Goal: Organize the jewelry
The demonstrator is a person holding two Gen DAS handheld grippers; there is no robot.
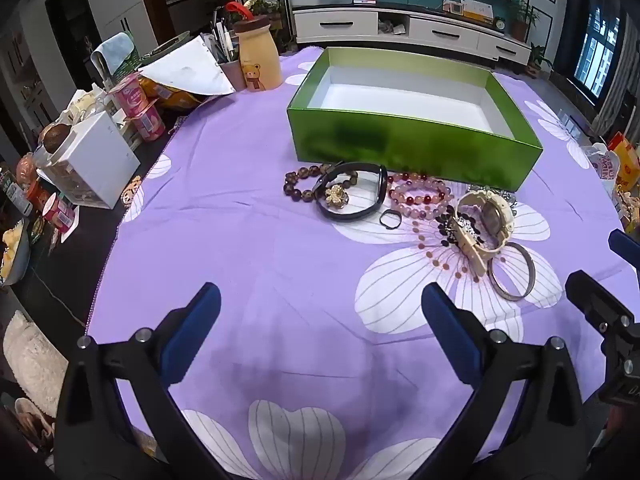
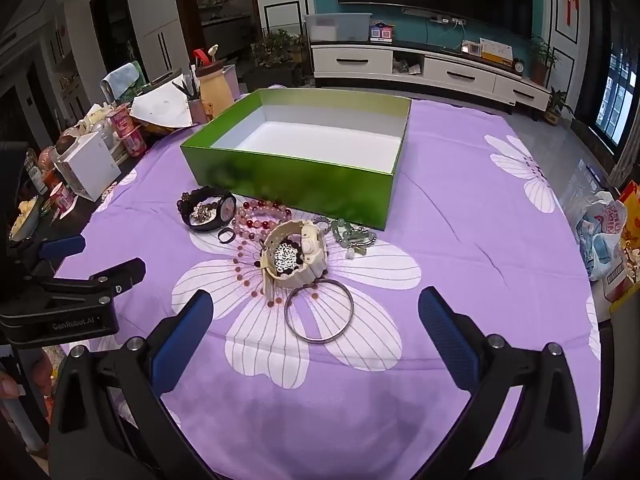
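Observation:
An empty green box with a white inside stands on the purple flowered cloth. In front of it lie a dark bead bracelet, a black watch, a pink bead bracelet, a small black ring, a cream watch, a silver bangle and a green bead piece. My left gripper is open and empty, short of the jewelry. My right gripper is open and empty, its fingers on either side of the bangle, above it.
Left of the cloth stand a white box, yogurt cups, a bear bottle, papers and snacks. Plastic bags lie at the right table edge. Each gripper shows at the edge of the other's view.

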